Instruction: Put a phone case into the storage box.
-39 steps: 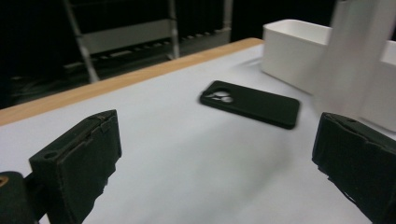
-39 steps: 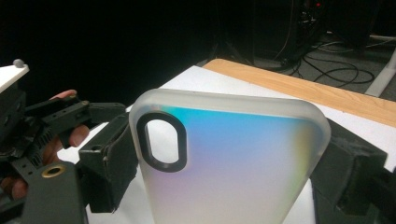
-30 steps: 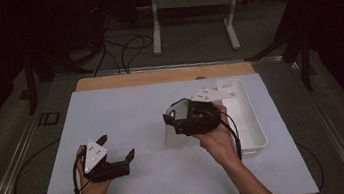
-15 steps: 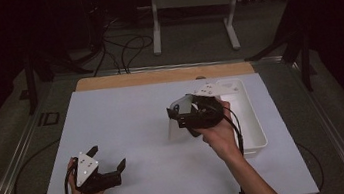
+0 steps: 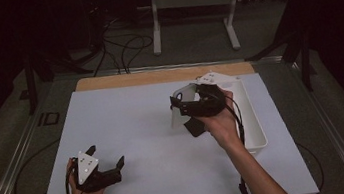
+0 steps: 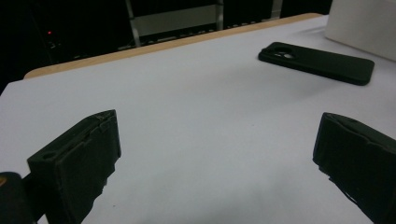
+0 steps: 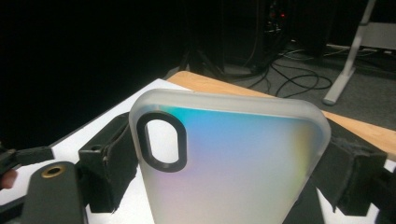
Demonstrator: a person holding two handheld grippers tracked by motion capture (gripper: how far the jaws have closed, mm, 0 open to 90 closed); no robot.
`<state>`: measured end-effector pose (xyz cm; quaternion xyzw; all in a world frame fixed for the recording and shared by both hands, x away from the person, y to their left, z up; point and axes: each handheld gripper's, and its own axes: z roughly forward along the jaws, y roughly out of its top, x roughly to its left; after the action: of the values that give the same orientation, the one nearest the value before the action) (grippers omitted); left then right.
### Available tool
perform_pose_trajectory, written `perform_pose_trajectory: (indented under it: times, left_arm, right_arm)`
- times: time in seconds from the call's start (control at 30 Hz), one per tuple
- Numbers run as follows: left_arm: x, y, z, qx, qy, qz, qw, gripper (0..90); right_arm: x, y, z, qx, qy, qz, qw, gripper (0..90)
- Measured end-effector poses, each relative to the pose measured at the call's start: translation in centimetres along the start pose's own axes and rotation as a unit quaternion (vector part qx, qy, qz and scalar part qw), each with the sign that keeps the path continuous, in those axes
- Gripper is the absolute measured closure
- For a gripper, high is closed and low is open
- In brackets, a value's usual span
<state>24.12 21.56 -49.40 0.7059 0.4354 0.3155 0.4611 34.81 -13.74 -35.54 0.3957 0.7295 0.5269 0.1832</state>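
Phone case point(image 7: 233, 163), frosted and light, sits pinched across its sides in the right gripper point(image 7: 229, 168) above the counter point(image 5: 128, 123); thin, bendy plastic, so squeeze gently. Left gripper point(image 6: 215, 158) hangs spread, empty.

The frosted phone case point(image 7: 229, 163) runs off the bottom edge of the right gripper view, so its lower half stays unseen. In the high view the right gripper point(image 5: 196, 105) covers part of the black phone case point(image 5: 194, 126). The white tray point(image 6: 362, 23) is cut off at the left gripper view's corner.
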Motion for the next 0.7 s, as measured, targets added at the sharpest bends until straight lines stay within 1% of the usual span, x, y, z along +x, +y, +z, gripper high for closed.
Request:
perform_pose_trajectory:
  times: [0.07, 0.1, 0.17, 0.27, 0.3, 0.33, 0.37, 0.43, 0.53, 0.7]
  left_arm:
    - [0.1, 0.0, 0.0, -0.002, 0.002, -0.004, 1.0, 1.5]
    - [0.1, 0.0, 0.0, -0.002, 0.002, -0.003, 1.0, 1.5]
    - [0.1, 0.0, 0.0, -0.001, 0.002, -0.002, 1.0, 1.5]
    - [0.0, 0.0, 0.0, -0.001, 0.004, 0.001, 1.0, 1.5]
    - [-0.1, 0.0, 0.0, -0.003, 0.003, 0.0, 1.0, 1.5]
    - [0.0, 0.0, 0.0, -0.004, 0.004, 0.0, 1.0, 1.5]
    - [0.0, 0.0, 0.0, -0.004, 0.004, 0.0, 1.0, 1.5]
    - [0.0, 0.0, -0.1, -0.004, 0.005, -0.001, 1.0, 1.5]
    - [0.1, 0.0, -0.1, -0.005, 0.005, -0.003, 1.0, 1.5]
    - [0.1, 0.0, -0.1, -0.006, 0.004, -0.003, 1.0, 1.6]
  right_arm:
    - [-0.3, 0.2, 0.1, 0.0, -0.005, -0.001, 1.0, 17.2]
    - [-0.7, 0.5, 0.2, 0.0, -0.009, 0.003, 1.0, 17.2]
    - [-0.9, 0.6, 0.2, 0.0, -0.01, 0.004, 0.9999, 17.2]
    - [-1.7, 1.0, 0.2, -0.003, 0.0, 0.024, 0.9997, 17.2]
    - [-1.9, 1.2, 0.2, -0.003, -0.001, 0.028, 0.9996, 17.2]
    - [-2.1, 1.3, 0.2, -0.003, -0.004, 0.03, 0.9995, 17.2]
    - [-2.5, 1.5, 0.3, -0.004, -0.013, 0.029, 0.9995, 17.2]
    - [-2.7, 1.6, 0.3, -0.004, -0.015, 0.03, 0.9994, 17.2]
    - [-3.2, 2.0, 0.4, -0.005, -0.027, 0.03, 0.9992, 17.2]
    - [-3.9, 2.3, 0.6, -0.006, -0.039, 0.032, 0.9987, 17.2]
